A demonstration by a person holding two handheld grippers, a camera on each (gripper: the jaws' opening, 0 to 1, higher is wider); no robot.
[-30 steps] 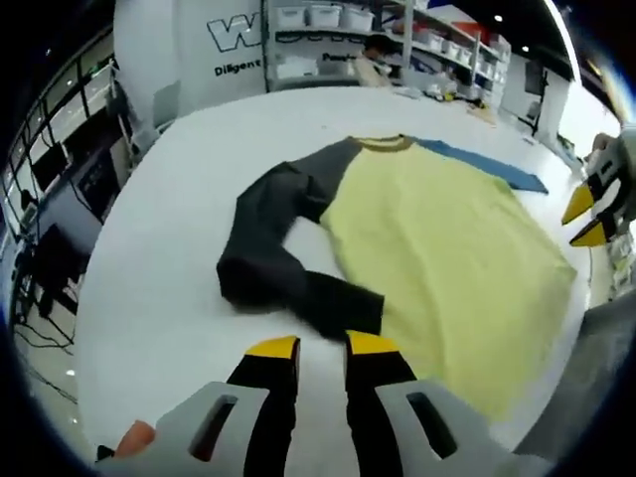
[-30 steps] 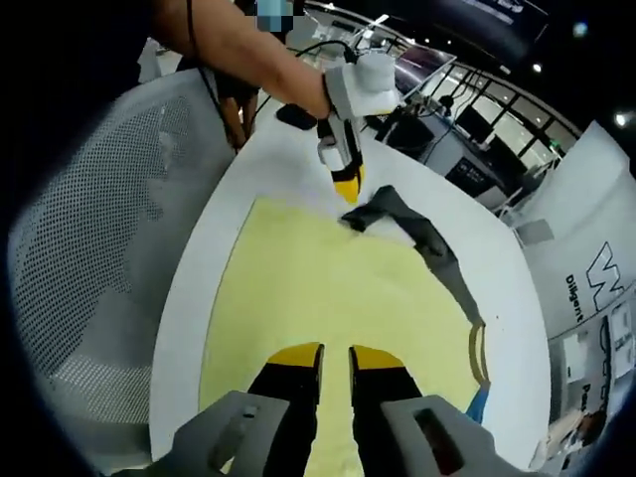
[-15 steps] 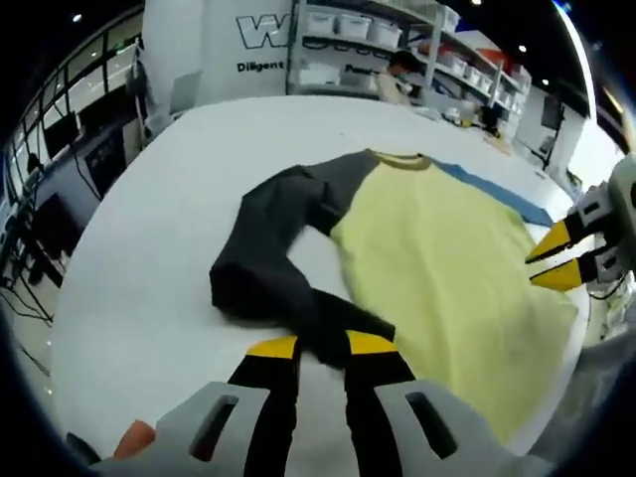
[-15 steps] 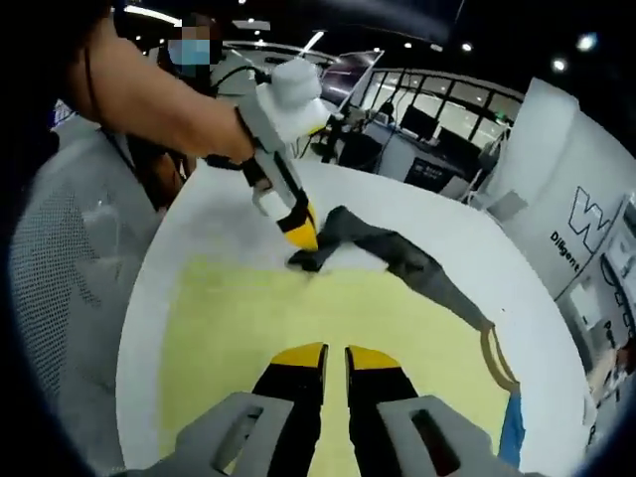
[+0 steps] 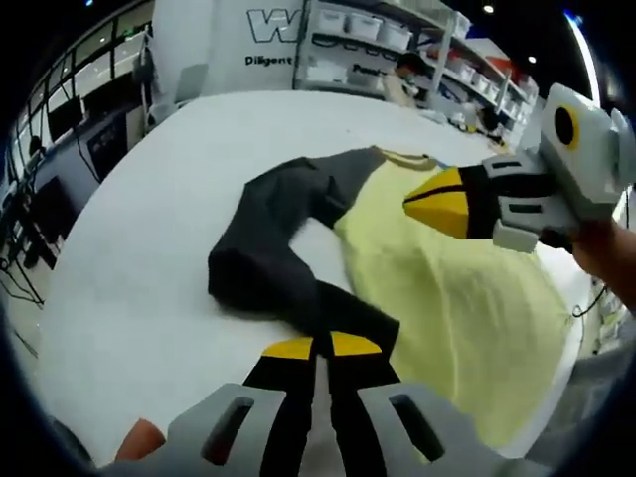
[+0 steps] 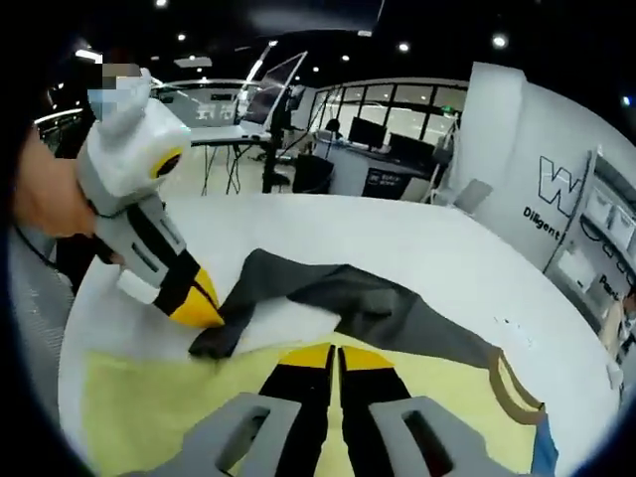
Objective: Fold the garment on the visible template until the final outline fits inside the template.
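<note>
Two tongs: we hold one pair in each hand over the white worktop [image 5: 129,298]
Left tongs [image 5: 320,346]: tips together on the cuff end of the dark sleeve [image 5: 273,248]; whether cloth is pinched between them we cannot tell
Right tongs [image 6: 334,357]: tips pressed together, above the yellow body near where the sleeve joins
Garment [image 5: 467,298]: yellow shirt with dark grey sleeve and tan collar [image 6: 507,393], lying flat mid-worktop; sleeve bent back on itself beside the body
Template [image 6: 542,447]: blue strip beyond the collar
</note>
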